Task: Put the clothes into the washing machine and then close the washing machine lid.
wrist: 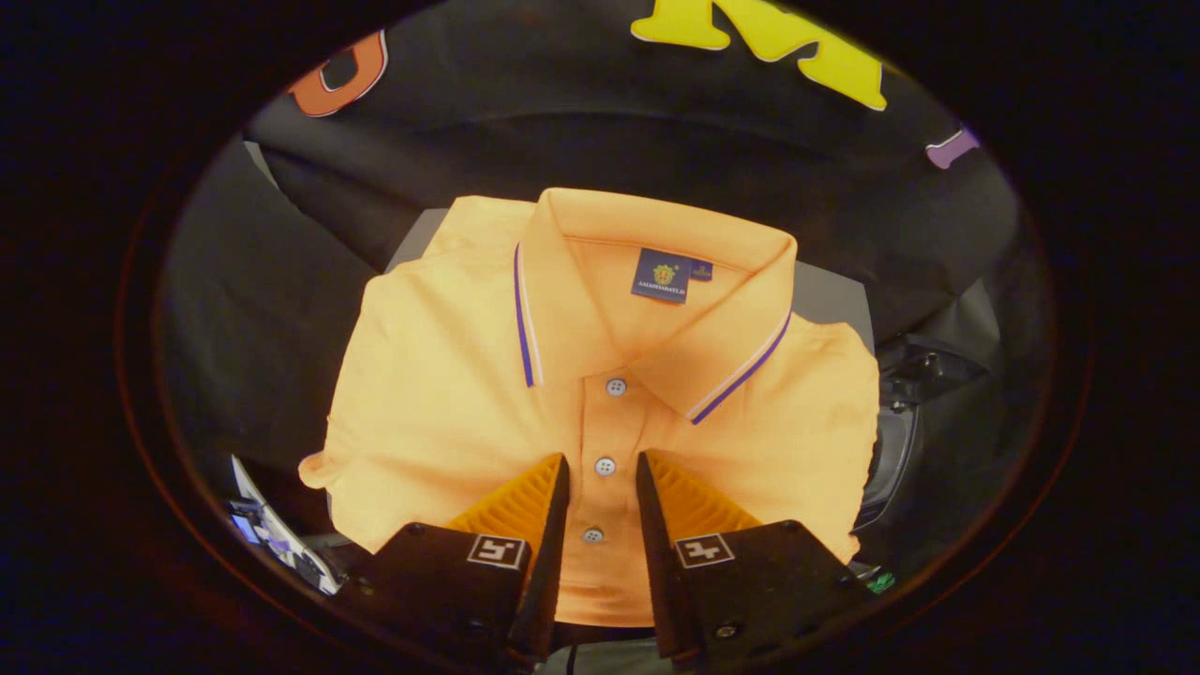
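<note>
So the polo shirt [600,375] is neatly folded and takes up most of the middle of the frame. It's a bright orange short-sleeved one, with its collar [656,281] toward the top of the frame and the hem end down at the bottom between the tongs. The collar is folded down and has thin blue and white stripes running along its edge, pretty sharp looking. Inside the neck there's a small dark blue label [664,275]; no idea what it says, too small anyway. Down the front placket you can see three little pale buttons [605,466] in a row, one just under the collar, one in the middle, one lower down.

The shirt sits on a grey worktop [830,295] that peeks out at the upper right and a bit at the upper left of the shirt. One sleeve edge sticks out a little at the lower left.

The tongs [603,464] are at the bottom centre of the frame, right over the lower part of the shirt. They're open only a narrow bit, and the placket strip with the middle and bottom buttons shows in the gap between the two fingers. Can't really tell if the fingers are actually touching the fabric or just hanging above it; they don't look like they've got hold of anything.

There's some dark rounded thing [895,441] off the right side of the shirt, hard to say what it is.
</note>
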